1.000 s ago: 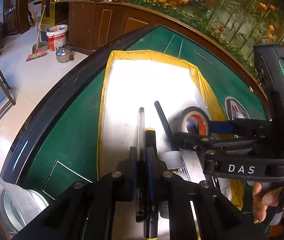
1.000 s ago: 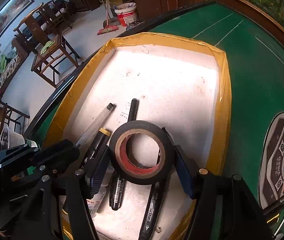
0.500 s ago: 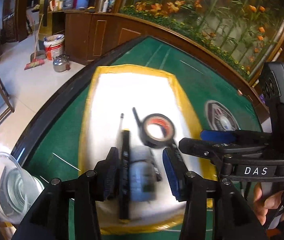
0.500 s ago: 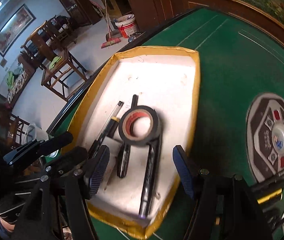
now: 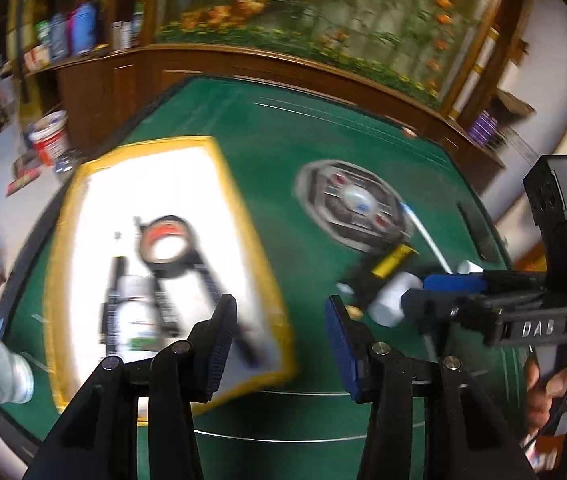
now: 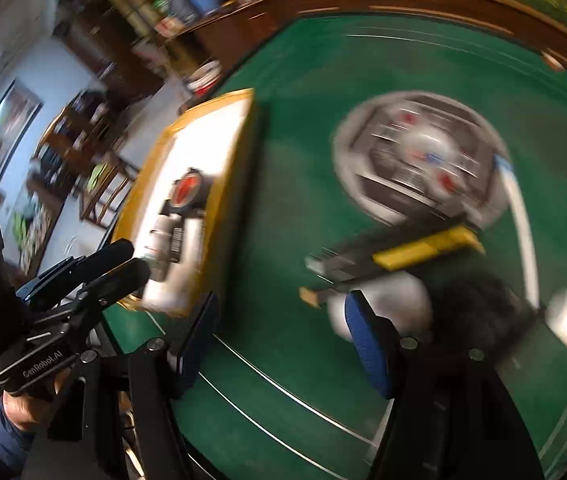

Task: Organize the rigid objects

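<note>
Both grippers swing away from the shallow white tray with the yellow taped rim, now at the left of both blurred views, toward the loose pile at the right. The left gripper, shut on a pen a second ago, has let go; its jaws stand apart and empty. The right gripper, which straddled the black roll of tape with the red core, likewise hangs open and empty. The roll lies in the tray on dark markers beside a white bottle. On the green counter, a white cylinder and a yellow-and-black bar appear next in line.
</note>
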